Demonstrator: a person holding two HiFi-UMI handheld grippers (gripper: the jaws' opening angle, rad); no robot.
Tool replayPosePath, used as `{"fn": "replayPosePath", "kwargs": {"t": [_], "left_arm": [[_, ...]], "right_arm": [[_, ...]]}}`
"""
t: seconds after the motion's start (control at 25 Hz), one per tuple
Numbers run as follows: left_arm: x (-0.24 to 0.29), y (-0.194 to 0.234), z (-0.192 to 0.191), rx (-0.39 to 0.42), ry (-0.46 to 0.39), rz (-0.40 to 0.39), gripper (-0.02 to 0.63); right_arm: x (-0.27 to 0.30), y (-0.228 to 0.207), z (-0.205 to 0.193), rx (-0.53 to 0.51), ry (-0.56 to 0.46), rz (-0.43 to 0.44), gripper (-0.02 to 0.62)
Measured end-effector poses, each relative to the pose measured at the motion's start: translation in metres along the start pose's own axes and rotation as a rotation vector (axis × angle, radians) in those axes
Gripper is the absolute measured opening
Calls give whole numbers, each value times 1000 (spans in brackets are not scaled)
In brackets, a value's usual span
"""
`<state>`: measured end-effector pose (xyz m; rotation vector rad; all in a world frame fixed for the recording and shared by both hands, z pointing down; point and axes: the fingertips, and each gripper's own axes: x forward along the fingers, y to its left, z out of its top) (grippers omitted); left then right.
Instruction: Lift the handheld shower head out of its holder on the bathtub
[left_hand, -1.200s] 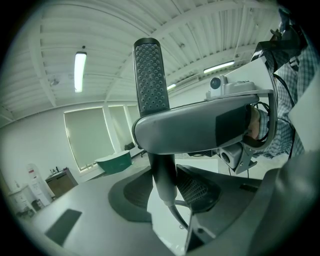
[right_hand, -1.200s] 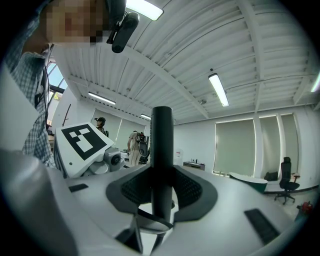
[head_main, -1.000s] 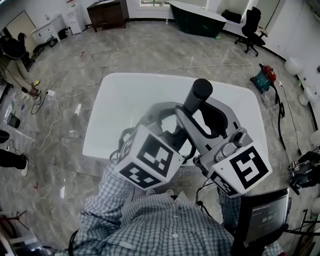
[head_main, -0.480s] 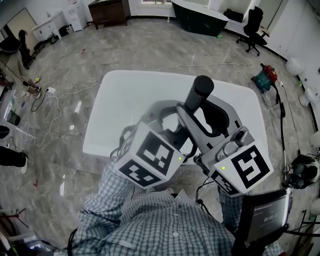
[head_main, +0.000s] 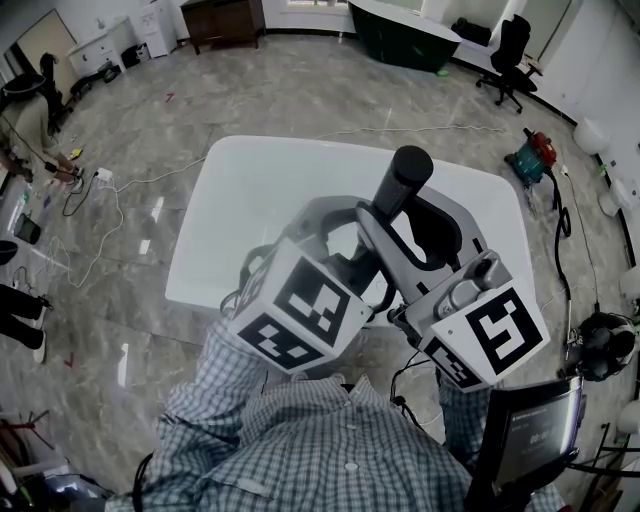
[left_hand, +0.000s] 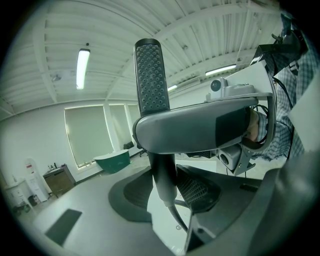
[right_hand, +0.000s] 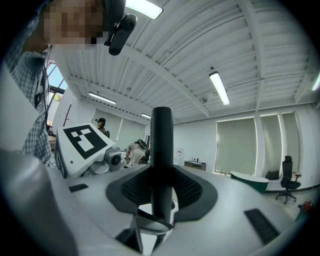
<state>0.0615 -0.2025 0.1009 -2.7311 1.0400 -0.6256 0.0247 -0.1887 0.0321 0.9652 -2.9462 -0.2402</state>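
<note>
Over the white bathtub (head_main: 250, 200), left gripper (left_hand: 165, 187) from seven o'clock and right gripper (right_hand: 161, 192) from five are both clamping the upright black shower head (head_main: 405, 178).

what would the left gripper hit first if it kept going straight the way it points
Probably a finger of the right gripper, which crosses in front of the shower head held by the left gripper; depth unclear.

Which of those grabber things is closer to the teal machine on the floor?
Right. The right gripper is on the side toward the teal machine, which sits on the floor beyond it; the left gripper is farther, on the other side of the shower head.
</note>
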Motion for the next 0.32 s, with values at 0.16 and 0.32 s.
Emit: {"fn": "replayPosePath", "kwargs": {"t": [0.16,0.32], "left_arm": [[-1,-2,0,-2,0,2,144],[3,-8,-2,-6,-2,-2,144]], "right_arm": [[-2,1,0,1,0,5,133],[-7,0,-5,1,6,5,133]]}}
